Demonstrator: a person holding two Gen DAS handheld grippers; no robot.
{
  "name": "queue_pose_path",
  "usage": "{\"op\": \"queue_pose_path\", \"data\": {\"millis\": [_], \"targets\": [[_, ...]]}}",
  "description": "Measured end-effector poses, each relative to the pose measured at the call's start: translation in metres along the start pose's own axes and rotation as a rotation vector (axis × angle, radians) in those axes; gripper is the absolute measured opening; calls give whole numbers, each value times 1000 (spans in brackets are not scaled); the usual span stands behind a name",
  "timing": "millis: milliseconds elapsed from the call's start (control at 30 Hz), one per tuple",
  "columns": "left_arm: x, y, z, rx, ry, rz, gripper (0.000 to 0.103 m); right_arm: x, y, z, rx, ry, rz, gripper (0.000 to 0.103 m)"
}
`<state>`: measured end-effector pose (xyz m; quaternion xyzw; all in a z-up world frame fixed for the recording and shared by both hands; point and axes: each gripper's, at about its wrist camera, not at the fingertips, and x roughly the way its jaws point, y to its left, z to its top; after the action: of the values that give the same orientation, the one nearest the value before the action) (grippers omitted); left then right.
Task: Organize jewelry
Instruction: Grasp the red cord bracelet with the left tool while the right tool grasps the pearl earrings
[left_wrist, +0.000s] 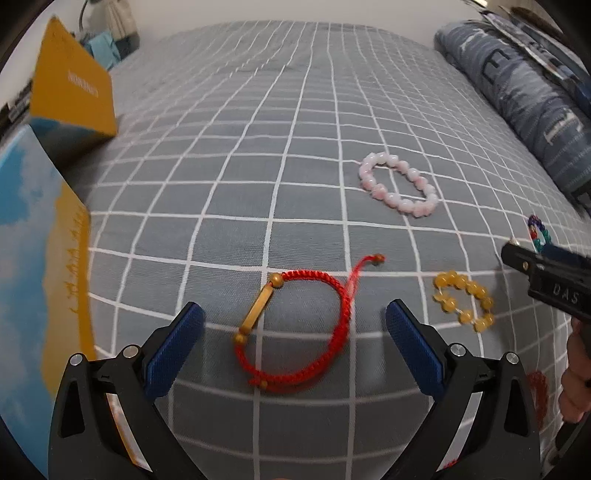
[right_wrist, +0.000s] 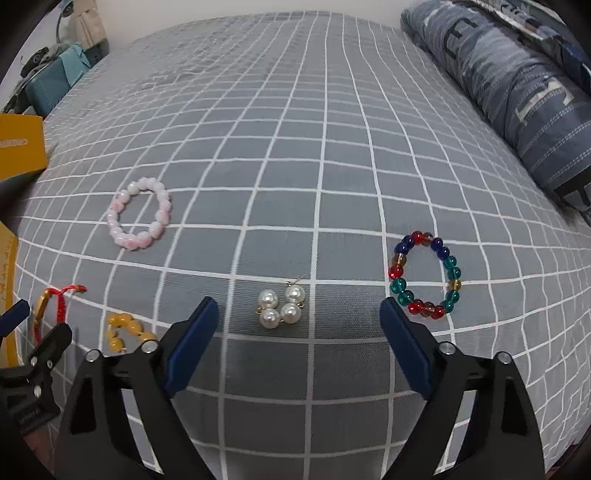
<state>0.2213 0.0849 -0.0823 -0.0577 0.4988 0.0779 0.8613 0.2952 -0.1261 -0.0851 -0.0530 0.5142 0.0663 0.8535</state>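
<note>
Lying on a grid-print bedspread (left_wrist: 258, 122), five pieces of jewelry await sorting; an open yellow-and-blue box (left_wrist: 40, 236) stands at the far left edge. Left to right: the left gripper (left_wrist: 294, 319) hovers with jaws spread wide and empty, straddling the red cord bracelet (left_wrist: 295, 328), which has a gold bar on its left side. Just right of it lies the small amber bracelet (left_wrist: 464, 301), and farther back the pink bracelet (right_wrist: 139, 213). The right gripper (right_wrist: 298, 317), equally wide open and holding nothing, frames the pearl earrings (right_wrist: 281, 308); the multicolored bracelet (right_wrist: 426, 275) lies just beyond its right finger.

Judged step: picking up, the red cord by the left gripper and the pearls by the right. For the cord, lowering until both pads reach the fabric, then closing across the braided part, seems safest, since the bar may slip. The pearls are round and loosely grouped; closing slowly on the pair's middle should keep them from rolling apart. Soft bedding may sink under pressure.
</note>
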Motion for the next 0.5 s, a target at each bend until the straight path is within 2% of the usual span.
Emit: {"op": "queue_pose_path", "data": {"millis": [133,233,433,500], "targets": [[7,1,3,-10,7,2,96,4,1,-1,-6,18,13,73],[8,-3,1,10,12,11,92,5,5,-1,-16,22,23,66],[3,0,0,1,22,-12,73,7,7,0,-20,25,42,51],[0,0,-3,1,23,-11,61,7,6,0,-19,26,41,46]]}}
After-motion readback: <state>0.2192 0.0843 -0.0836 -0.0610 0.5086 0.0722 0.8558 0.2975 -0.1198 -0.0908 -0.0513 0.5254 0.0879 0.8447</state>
